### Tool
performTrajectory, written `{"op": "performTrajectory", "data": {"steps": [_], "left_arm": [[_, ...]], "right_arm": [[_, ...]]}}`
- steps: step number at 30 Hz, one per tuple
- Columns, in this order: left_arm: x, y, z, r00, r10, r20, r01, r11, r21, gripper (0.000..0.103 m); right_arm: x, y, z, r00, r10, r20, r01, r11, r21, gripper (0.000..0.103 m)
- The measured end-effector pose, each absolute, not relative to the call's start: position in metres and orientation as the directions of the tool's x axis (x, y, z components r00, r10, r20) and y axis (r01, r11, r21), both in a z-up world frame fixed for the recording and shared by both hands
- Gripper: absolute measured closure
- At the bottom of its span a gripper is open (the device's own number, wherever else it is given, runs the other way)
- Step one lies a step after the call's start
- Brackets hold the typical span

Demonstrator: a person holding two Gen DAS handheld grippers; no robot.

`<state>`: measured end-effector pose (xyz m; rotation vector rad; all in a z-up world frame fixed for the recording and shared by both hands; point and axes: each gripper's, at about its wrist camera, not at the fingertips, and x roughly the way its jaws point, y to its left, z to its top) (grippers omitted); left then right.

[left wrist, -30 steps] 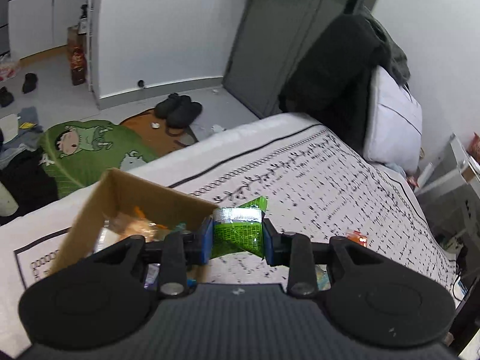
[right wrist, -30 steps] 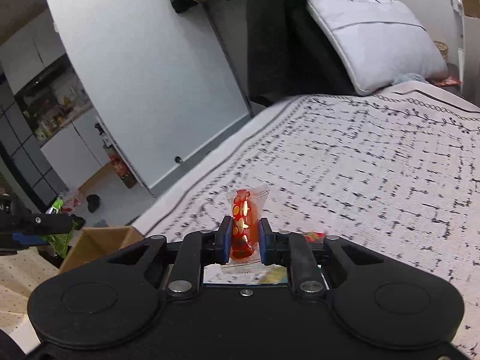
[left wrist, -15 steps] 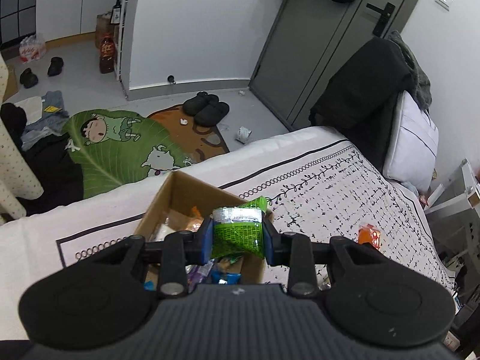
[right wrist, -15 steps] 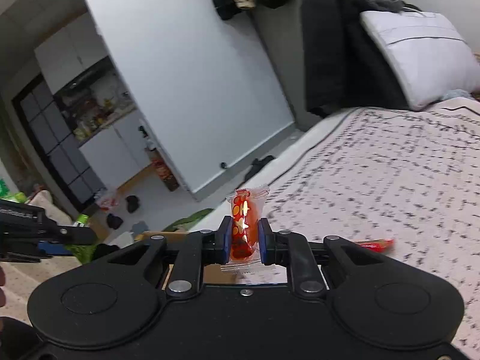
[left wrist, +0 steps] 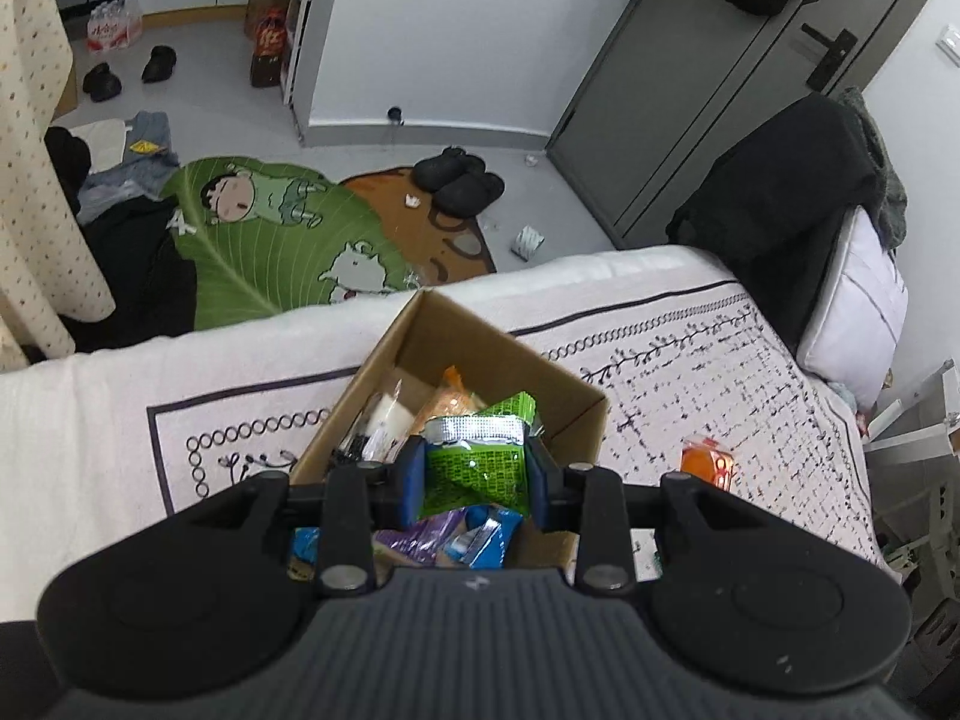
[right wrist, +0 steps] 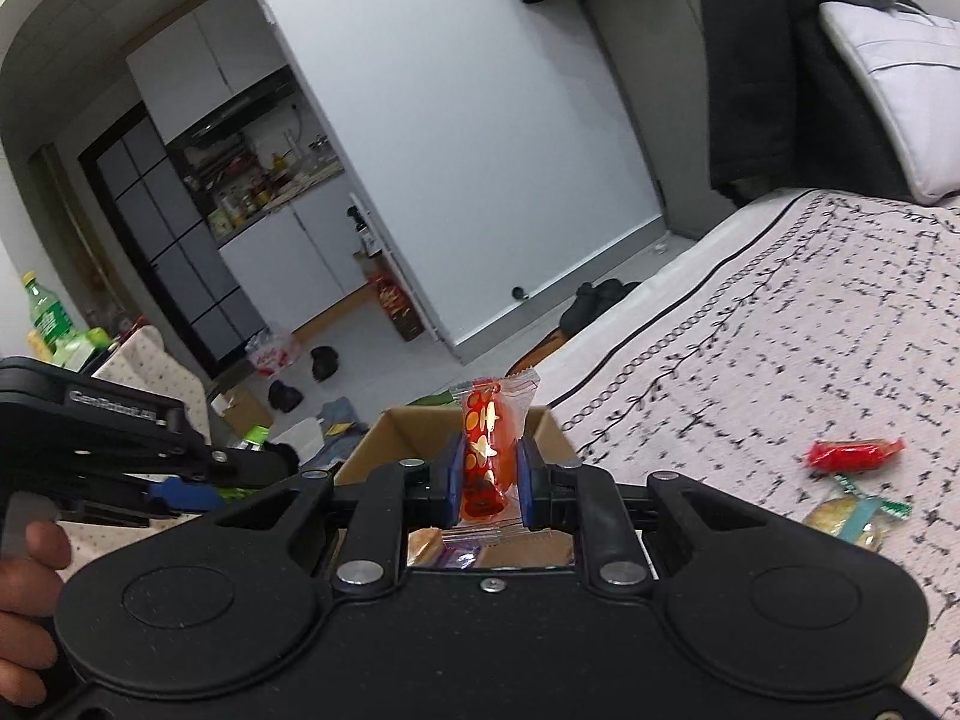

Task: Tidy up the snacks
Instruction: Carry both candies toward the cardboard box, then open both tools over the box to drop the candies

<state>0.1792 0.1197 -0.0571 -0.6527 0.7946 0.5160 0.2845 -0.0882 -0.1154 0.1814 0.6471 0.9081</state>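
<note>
while both grippers (left wrist: 477, 474) (right wrist: 489, 483) hover over box (left wrist: 576, 396), gripping snacks

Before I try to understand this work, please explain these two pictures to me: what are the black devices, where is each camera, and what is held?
No robot arm is here. A person holds one hand-squeezed gripper in each hand, and each carries a wide-angle camera looking forward along its two fingers. The black shapes at the bottom of each picture are the gripper's own body.

In the left camera's picture, the left gripper is shut on a green snack packet, above an open cardboard box that stands on the bed and already contains several packets.

In the right camera's picture, the right gripper is shut on a red snack packet, also near the box. The other gripper and the person's hand appear at the left edge. More snacks lie loose on the bed, such as a red wrapped one and a biscuit packet.
</note>
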Motion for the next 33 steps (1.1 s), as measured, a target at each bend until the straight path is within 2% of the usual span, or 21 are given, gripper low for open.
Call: {"op": "performTrajectory", "data": {"steps": [6, 8, 13, 17, 22, 25, 33], "left_arm": [[0.176, 0.13, -0.071, 0.549, 0.193, -0.813, -0.686, 0.66, -0.307, 0.065], [0.175, 0.134, -0.075, 0.539, 0.184, -0.822, -0.696, 0.647, -0.312, 0.059], [0.173, 0.139, -0.078, 0.531, 0.176, -0.829, -0.707, 0.631, -0.319, 0.052], [0.174, 0.14, -0.078, 0.523, 0.177, -0.834, -0.715, 0.625, -0.315, 0.052], [0.175, 0.139, -0.074, 0.518, 0.191, -0.834, -0.716, 0.629, -0.301, 0.052], [0.175, 0.138, -0.071, 0.508, 0.208, -0.836, -0.724, 0.628, -0.284, 0.044], [0.176, 0.128, -0.06, 0.503, 0.244, -0.829, -0.723, 0.644, -0.249, 0.03]], "right_arm": [[0.272, -0.074, -0.121, 0.394, 0.792, -0.466, -0.699, 0.588, 0.409, 0.085], [0.268, -0.068, -0.123, 0.374, 0.797, -0.473, -0.705, 0.576, 0.413, 0.085], [0.262, -0.062, -0.126, 0.329, 0.812, -0.483, -0.715, 0.548, 0.434, 0.085], [0.253, -0.055, -0.126, 0.289, 0.822, -0.49, -0.73, 0.521, 0.443, 0.085], [0.245, -0.049, -0.125, 0.265, 0.821, -0.506, -0.746, 0.507, 0.433, 0.079], [0.245, -0.053, -0.121, 0.266, 0.824, -0.5, -0.745, 0.505, 0.435, 0.072], [0.255, -0.074, -0.114, 0.306, 0.813, -0.496, -0.714, 0.541, 0.445, 0.069]]}}
